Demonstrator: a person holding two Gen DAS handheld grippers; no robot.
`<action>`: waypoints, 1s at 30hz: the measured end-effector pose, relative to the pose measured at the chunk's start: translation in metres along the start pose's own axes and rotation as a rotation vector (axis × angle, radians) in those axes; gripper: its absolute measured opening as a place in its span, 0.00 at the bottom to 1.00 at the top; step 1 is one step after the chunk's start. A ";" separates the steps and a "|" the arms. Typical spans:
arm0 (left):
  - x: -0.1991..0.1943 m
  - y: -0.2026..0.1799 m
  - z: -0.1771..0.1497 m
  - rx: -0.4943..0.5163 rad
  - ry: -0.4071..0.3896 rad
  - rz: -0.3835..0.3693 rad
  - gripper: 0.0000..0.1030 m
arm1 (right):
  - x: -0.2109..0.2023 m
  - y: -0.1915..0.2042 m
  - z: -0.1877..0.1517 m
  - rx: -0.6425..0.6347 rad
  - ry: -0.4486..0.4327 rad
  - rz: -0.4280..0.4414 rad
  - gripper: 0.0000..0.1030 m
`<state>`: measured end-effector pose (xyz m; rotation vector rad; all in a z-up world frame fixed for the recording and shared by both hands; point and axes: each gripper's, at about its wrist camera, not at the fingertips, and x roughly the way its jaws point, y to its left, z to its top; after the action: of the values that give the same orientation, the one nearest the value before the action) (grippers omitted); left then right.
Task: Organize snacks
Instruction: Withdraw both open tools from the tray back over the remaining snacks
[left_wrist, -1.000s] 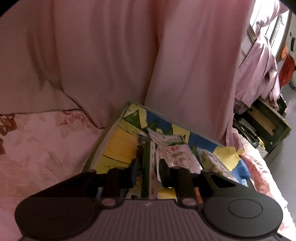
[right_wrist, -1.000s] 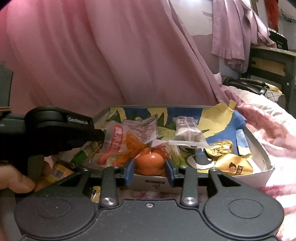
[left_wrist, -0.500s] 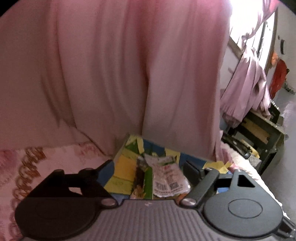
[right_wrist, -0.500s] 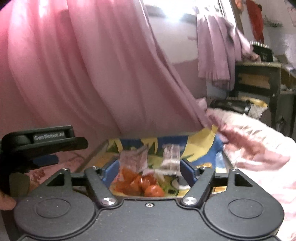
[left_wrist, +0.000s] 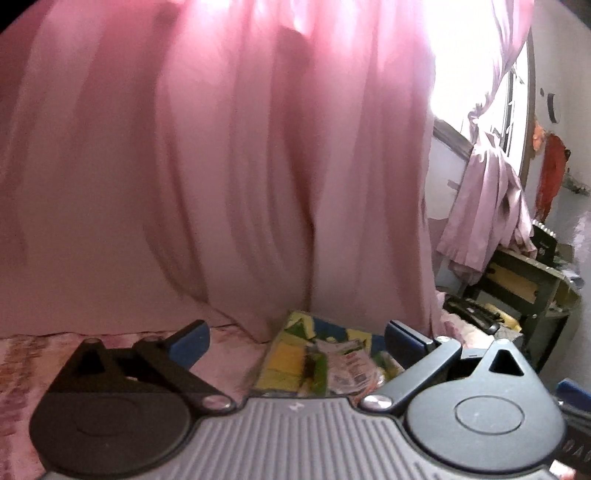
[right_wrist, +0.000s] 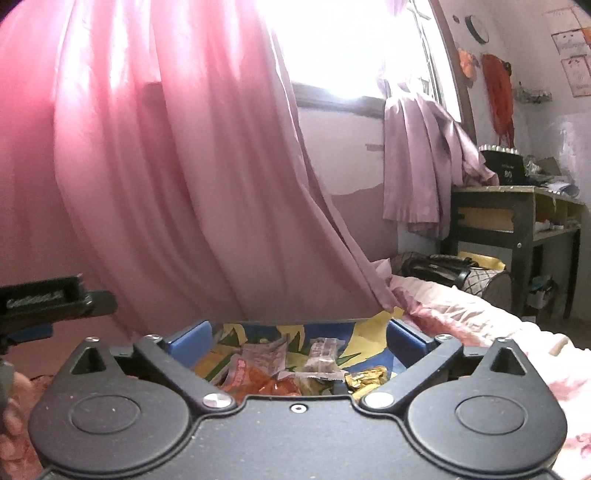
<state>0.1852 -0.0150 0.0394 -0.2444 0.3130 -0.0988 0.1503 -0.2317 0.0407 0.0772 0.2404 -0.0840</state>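
Snacks in crinkly printed wrappers are lying in the shallow colourful cardboard tray; the left claw is gaping wide, holding nothing. The right claw is likewise spreading wide and empty, both having just been opening.

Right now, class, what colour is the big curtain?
Pink curtain, clearest in the right wrist view.

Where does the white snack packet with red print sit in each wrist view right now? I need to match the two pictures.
Left wrist: the white snack packet lies in the patterned box, low and right of centre, between the open left tongs.
Right wrist: the same packet lies low and left of centre, between the open right tongs, above the orange wrappers.
Shared landmark: the pink curtain hanging behind the box.
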 end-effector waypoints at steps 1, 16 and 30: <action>-0.006 0.001 -0.001 0.002 0.003 0.013 1.00 | -0.007 0.000 0.000 -0.002 -0.002 0.002 0.99; -0.082 0.019 -0.030 0.091 0.086 0.090 1.00 | -0.075 -0.001 -0.016 -0.007 0.067 0.030 0.99; -0.104 0.006 -0.057 0.186 0.210 0.105 1.00 | -0.100 0.002 -0.034 -0.042 0.188 0.026 0.99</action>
<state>0.0697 -0.0076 0.0159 -0.0328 0.5222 -0.0497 0.0459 -0.2195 0.0319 0.0465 0.4288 -0.0461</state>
